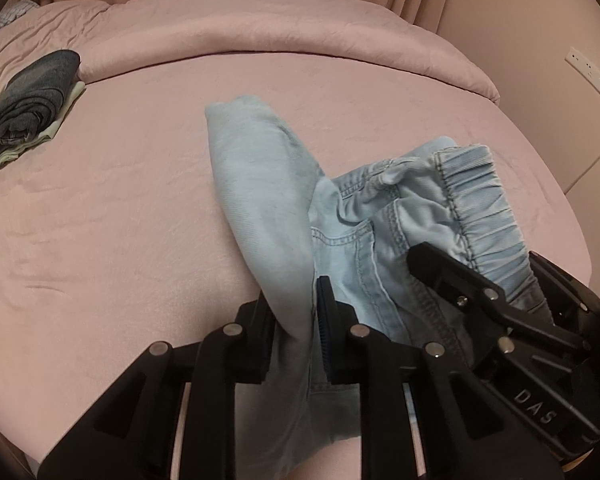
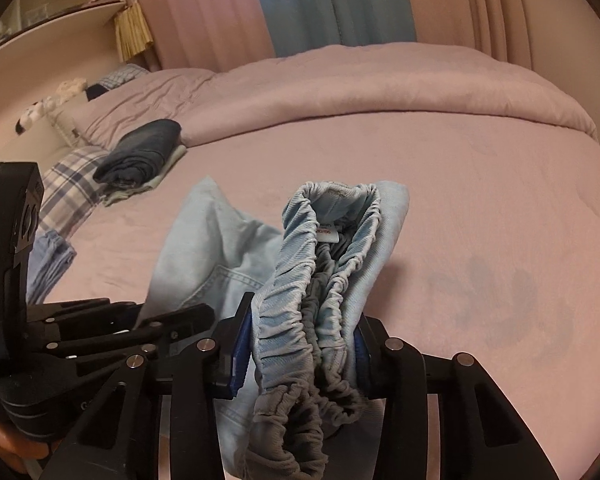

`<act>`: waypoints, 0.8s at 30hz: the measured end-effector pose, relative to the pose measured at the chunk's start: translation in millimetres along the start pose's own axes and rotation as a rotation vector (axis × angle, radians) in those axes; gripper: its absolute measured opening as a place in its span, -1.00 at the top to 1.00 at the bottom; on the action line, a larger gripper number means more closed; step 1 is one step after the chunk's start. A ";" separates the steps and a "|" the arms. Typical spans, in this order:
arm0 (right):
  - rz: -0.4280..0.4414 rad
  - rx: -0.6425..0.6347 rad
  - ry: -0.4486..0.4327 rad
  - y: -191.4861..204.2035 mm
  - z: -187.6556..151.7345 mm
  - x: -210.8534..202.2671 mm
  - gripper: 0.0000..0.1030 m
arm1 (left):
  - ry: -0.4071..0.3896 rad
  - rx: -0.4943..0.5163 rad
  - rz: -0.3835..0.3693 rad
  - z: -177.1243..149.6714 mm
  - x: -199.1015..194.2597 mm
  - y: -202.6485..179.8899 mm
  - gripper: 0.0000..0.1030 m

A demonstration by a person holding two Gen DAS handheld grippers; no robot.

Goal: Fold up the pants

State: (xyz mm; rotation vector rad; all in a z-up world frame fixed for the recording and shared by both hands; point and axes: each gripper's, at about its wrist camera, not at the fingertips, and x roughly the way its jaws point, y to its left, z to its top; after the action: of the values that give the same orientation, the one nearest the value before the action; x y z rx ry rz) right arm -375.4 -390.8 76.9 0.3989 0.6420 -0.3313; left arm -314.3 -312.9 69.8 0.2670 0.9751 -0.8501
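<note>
Nearest, left tongs [image 1: 296,332] clamped on a bunched fold of the pale blue pants [image 1: 256,184], right tongs [image 2: 300,340] pinching the gathered elastic waistband [image 2: 328,248]. Gripped at two spots, likely to lift and shake the cloth out flat before folding. Held low over the pink bed [image 1: 120,200], one leg draped forward onto it. Farther left, a folded dark pile [image 1: 32,96], seemingly finished work. Beyond, the rolled duvet [image 1: 280,40] and curtains [image 2: 340,4].
</note>
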 end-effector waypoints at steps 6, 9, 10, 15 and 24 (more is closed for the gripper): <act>0.027 0.008 -0.022 0.9 -0.8 -5.4 0.19 | -0.018 0.008 -0.008 1.8 -9.3 -5.9 0.70; 0.040 0.019 -0.032 -0.2 0.2 -7.8 0.19 | -0.030 0.009 -0.011 2.6 -13.9 -8.6 0.70; 0.045 0.024 -0.034 -0.8 0.3 -8.4 0.19 | -0.032 0.009 -0.014 2.8 -15.2 -9.5 0.69; 0.062 0.040 -0.046 -1.8 -0.2 -12.6 0.19 | -0.040 0.008 -0.019 3.5 -19.3 -11.5 0.70; 0.082 0.049 -0.072 -2.5 4.0 -18.9 0.20 | -0.063 0.013 -0.023 7.2 -26.8 -12.9 0.71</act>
State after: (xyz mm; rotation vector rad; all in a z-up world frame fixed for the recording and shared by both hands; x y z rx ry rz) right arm -388.7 -391.6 91.1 0.4571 0.5462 -0.2822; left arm -326.8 -311.6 97.7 0.2393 0.9158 -0.8807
